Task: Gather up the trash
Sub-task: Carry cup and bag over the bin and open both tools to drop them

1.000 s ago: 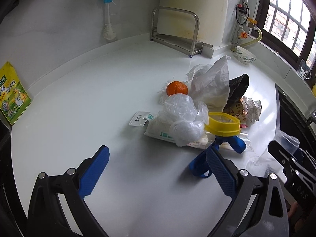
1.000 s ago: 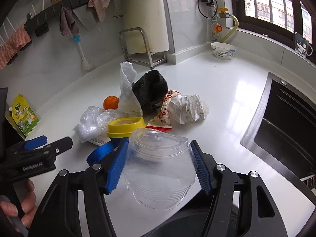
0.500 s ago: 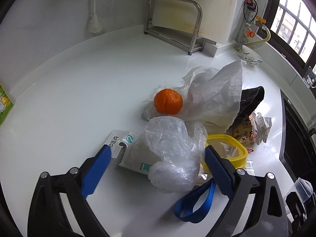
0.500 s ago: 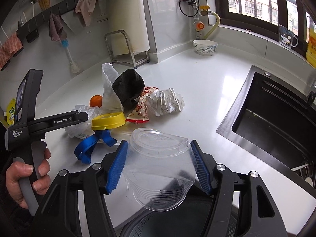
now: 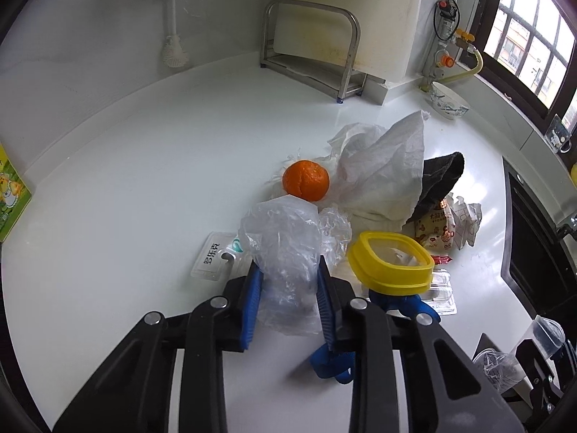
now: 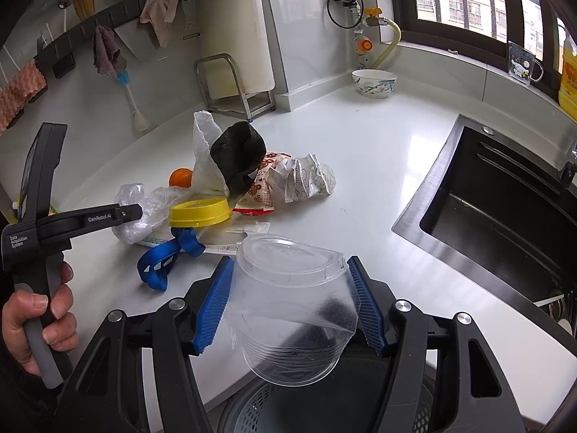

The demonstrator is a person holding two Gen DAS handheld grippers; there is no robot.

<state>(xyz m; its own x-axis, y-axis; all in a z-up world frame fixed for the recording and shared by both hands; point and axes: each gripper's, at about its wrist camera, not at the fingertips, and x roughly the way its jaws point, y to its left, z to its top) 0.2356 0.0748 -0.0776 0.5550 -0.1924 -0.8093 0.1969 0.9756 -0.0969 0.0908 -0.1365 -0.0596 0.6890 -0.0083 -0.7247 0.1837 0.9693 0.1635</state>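
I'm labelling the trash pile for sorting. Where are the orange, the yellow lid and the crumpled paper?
orange [image 5: 305,180], left wrist view, centre of its peel.
yellow lid [image 5: 389,278], left wrist view, near rim.
crumpled paper [image 6: 306,178], right wrist view, middle of the wad.

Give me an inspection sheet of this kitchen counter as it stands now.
Surface: white counter, glossy, with a litter pile near the middle.
Job's things: clear plastic bag, orange, white bag, black cloth, snack wrapper, crumpled paper, yellow lid, blue strap, clear cup.
Clutter: wipes pack lying flat beneath the clear plastic bag.
Grippers: left gripper closing with the clear plastic bag between its jaws; right gripper clamps the clear cup above a dark bin.
Cables: black cord coiled on the wall.
Surroundings: sink, bowl, metal rack, brush.
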